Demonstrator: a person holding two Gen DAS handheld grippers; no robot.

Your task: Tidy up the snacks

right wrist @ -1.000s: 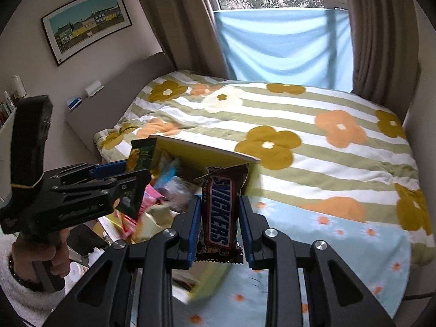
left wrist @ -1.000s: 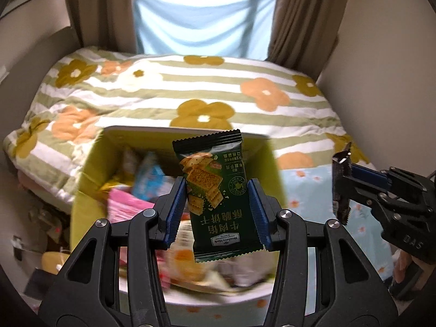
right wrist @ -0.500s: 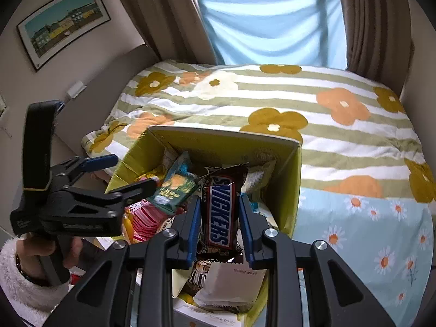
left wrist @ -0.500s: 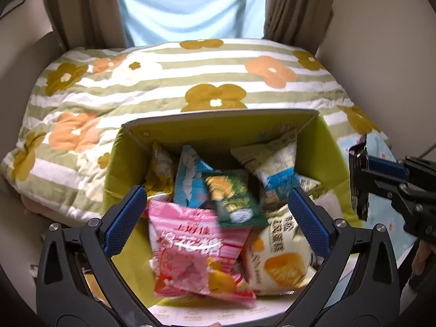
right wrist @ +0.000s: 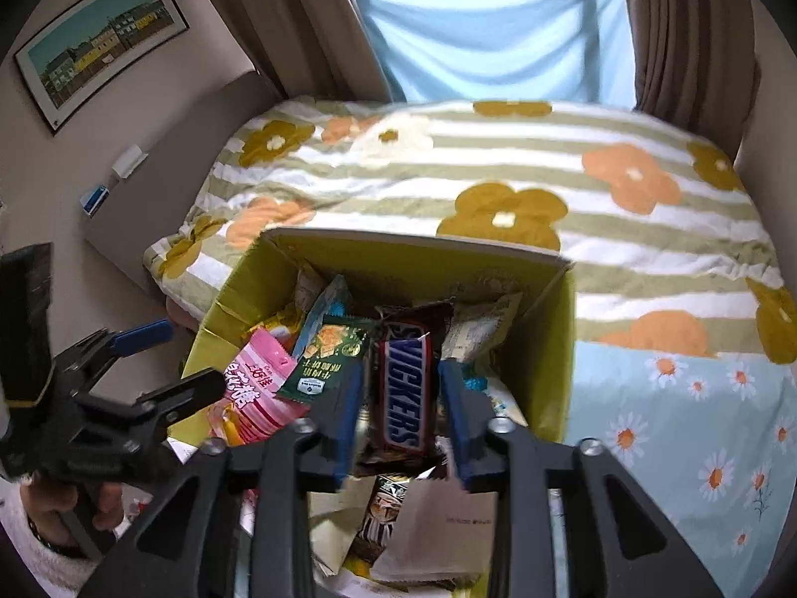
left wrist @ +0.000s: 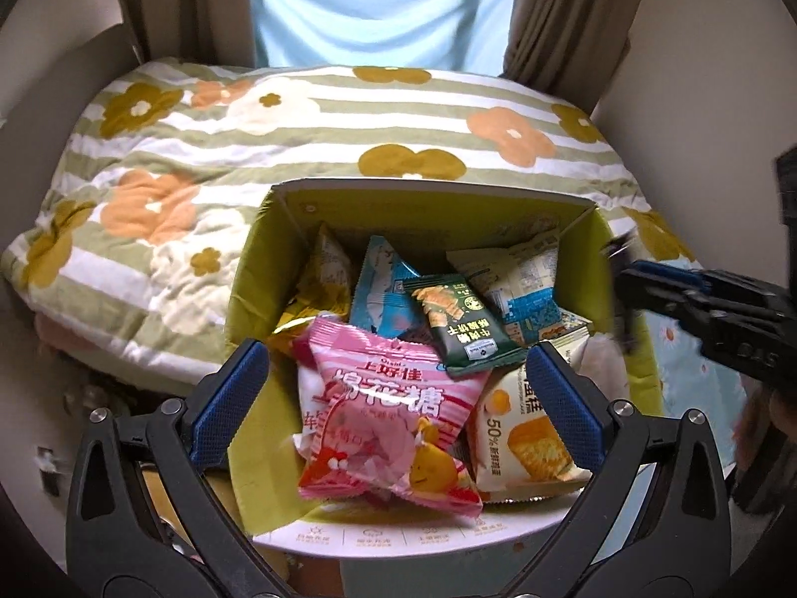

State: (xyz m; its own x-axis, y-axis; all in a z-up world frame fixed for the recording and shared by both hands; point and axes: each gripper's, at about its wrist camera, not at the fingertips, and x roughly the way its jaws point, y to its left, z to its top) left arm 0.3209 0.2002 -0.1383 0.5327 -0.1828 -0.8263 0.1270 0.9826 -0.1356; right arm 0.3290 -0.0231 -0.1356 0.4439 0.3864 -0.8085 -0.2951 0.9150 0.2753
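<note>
A yellow-green cardboard box [left wrist: 433, 187] [right wrist: 413, 244] sits on the bed, full of snack packets. My left gripper [left wrist: 398, 391] hangs open and empty over its near side. A dark green cracker packet [left wrist: 458, 329] [right wrist: 324, 354] lies loose on top of the pile, above a pink marshmallow bag [left wrist: 393, 423] [right wrist: 259, 388]. My right gripper [right wrist: 401, 408] is over the box, its jaws opening. A Snickers bar [right wrist: 403, 388] stands between the pads, which no longer seem to press it. Each gripper shows in the other's view: the right gripper [left wrist: 622, 294] and the left gripper [right wrist: 169, 361].
The box rests on a light blue daisy sheet [right wrist: 697, 423], next to a striped flower quilt [left wrist: 199, 159]. Curtains and a window lie beyond the bed. A white paper slip [right wrist: 438, 523] and other wrappers fill the box's near end. A hand [right wrist: 65, 513] holds the left tool.
The left jaws opened and the green cracker packet fell into the box. Both grippers came down closer over the box. The right jaws have started to part around the Snickers bar.
</note>
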